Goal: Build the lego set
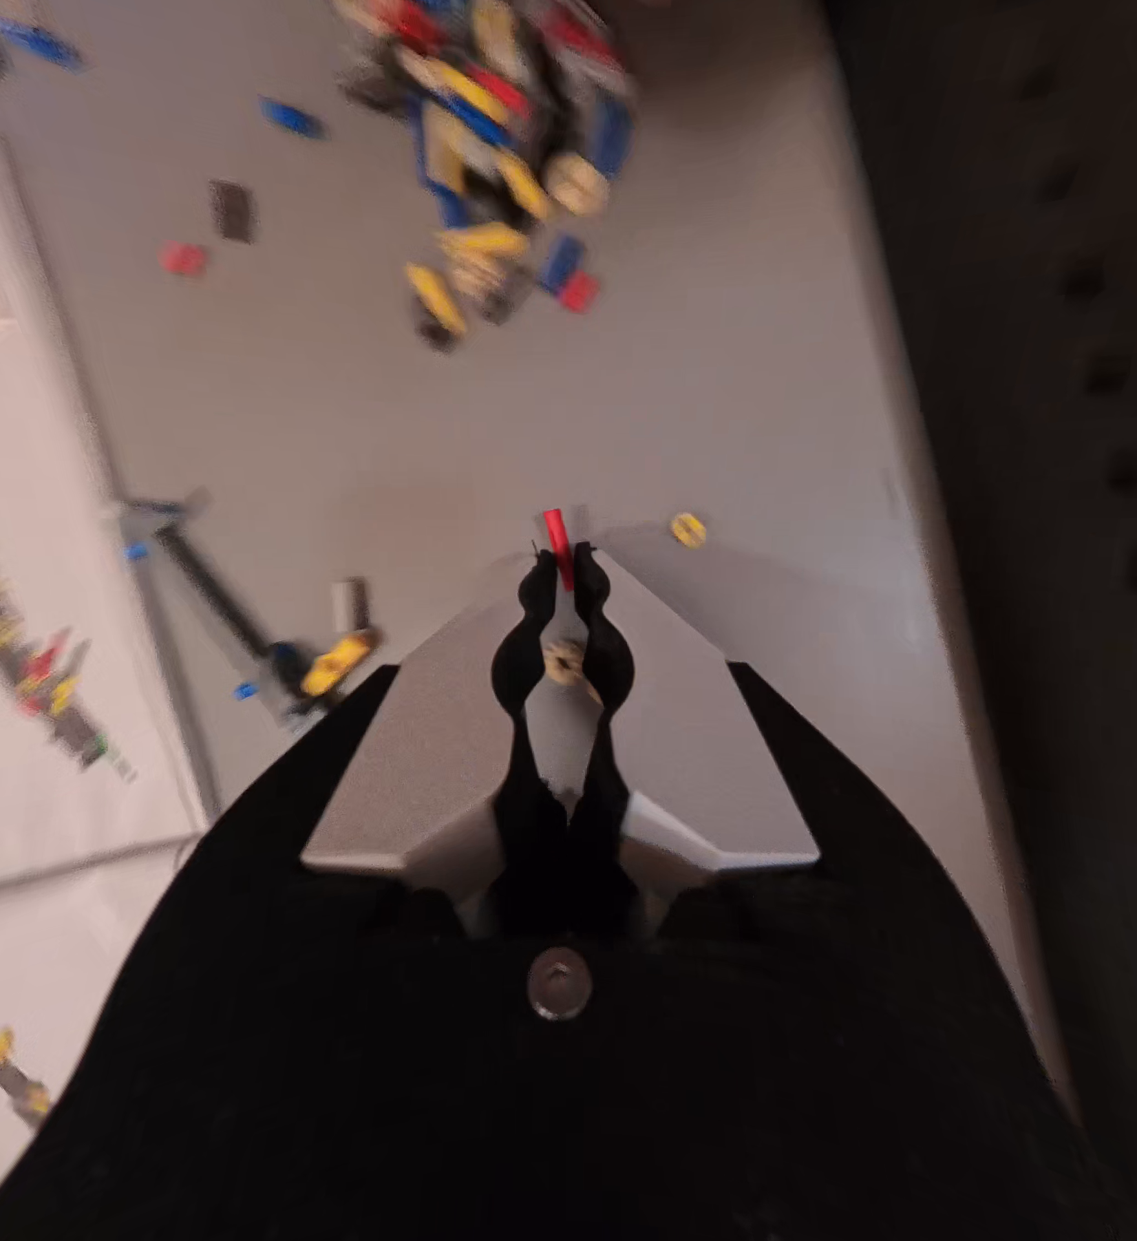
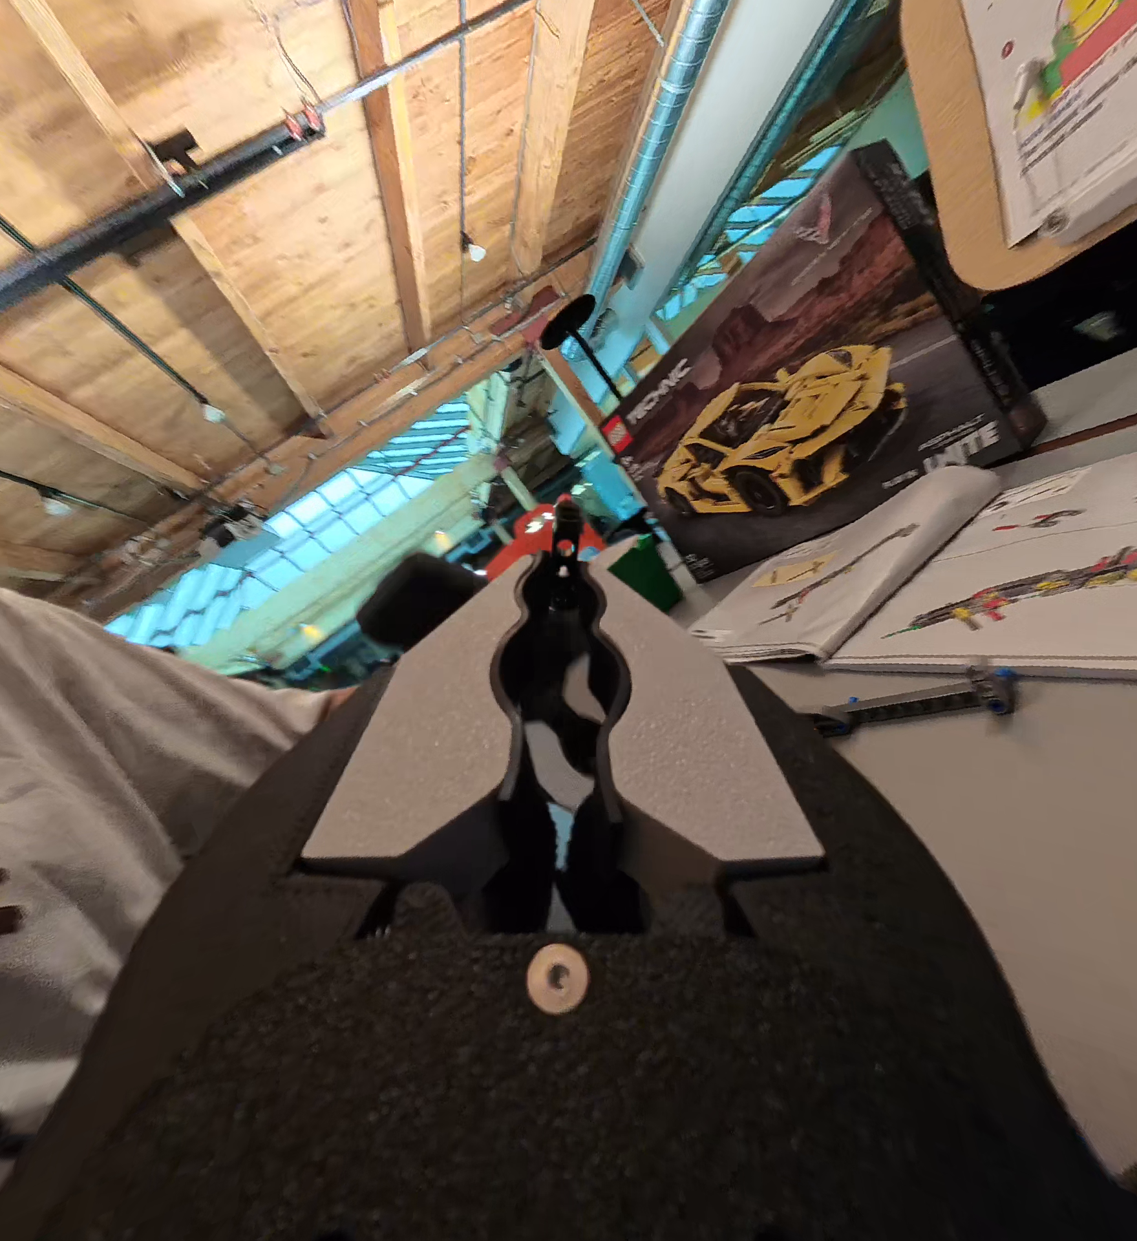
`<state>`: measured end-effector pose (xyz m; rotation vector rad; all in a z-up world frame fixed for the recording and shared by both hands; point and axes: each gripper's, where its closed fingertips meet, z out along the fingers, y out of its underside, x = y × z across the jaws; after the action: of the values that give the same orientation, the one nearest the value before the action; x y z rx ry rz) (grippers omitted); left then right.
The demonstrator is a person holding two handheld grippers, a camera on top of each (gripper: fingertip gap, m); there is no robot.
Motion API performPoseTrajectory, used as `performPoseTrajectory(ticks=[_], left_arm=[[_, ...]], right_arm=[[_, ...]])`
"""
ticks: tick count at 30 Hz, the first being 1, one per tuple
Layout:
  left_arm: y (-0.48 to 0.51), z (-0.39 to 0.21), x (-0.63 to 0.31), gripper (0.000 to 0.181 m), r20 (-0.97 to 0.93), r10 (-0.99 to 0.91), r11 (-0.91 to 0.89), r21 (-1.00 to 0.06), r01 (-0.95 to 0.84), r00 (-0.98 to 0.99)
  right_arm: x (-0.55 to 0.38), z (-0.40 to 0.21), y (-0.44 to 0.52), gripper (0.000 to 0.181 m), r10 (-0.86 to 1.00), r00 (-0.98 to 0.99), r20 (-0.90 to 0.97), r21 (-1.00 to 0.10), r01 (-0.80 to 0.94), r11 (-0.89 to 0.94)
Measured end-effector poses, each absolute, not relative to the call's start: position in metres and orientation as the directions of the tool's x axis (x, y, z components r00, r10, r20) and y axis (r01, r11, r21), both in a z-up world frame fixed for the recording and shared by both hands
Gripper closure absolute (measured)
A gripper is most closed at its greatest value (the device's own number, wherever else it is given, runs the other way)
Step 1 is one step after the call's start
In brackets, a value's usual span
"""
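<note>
In the left wrist view my left gripper (image 1: 563, 561) is shut on a small red lego pin (image 1: 556, 537), which sticks out past the fingertips above the grey table (image 1: 720, 376). In the right wrist view my right gripper (image 2: 564, 565) is raised off the table, points up toward the ceiling, and is shut on a thin black lego piece with holes (image 2: 565, 527) that stands out beyond the tips. A grey and black beam assembly (image 1: 216, 591) with a yellow part lies on the table to the left; it also shows in the right wrist view (image 2: 921, 705).
A pile of loose yellow, blue, red and black pieces (image 1: 498, 134) lies far ahead. A yellow round piece (image 1: 688, 529) and a tan round piece (image 1: 562, 661) lie near the left gripper. The open instruction booklet (image 2: 955, 571), the set's box (image 2: 821, 416) and a white-clothed person (image 2: 82, 772) are close by.
</note>
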<state>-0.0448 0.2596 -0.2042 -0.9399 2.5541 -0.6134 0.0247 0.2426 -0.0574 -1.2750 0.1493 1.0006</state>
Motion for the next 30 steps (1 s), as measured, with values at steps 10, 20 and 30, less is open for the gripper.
performPoseTrajectory(ticks=[10,20,30], left_arm=[[0.304,-0.021,-0.019,0.178,0.884,-0.289,-0.956,-0.289,0.055,-0.368],[0.298,-0.007,-0.035,0.179,0.813,-0.341,-0.934,-0.238,0.266,-0.471],[0.296,-0.01,-0.035,0.179,0.778,-0.502,-0.86,-0.399,0.319,-0.379]], right_arm=[[-0.013,-0.036,0.269,0.175,-0.026,0.988,0.155,-0.961,0.157,0.226],[-0.025,-0.017,0.284,0.175,0.377,0.782,-0.496,-0.693,-0.619,0.37],[-0.046,-0.013,0.292,0.175,0.459,0.721,-0.519,-0.645,-0.683,0.342]])
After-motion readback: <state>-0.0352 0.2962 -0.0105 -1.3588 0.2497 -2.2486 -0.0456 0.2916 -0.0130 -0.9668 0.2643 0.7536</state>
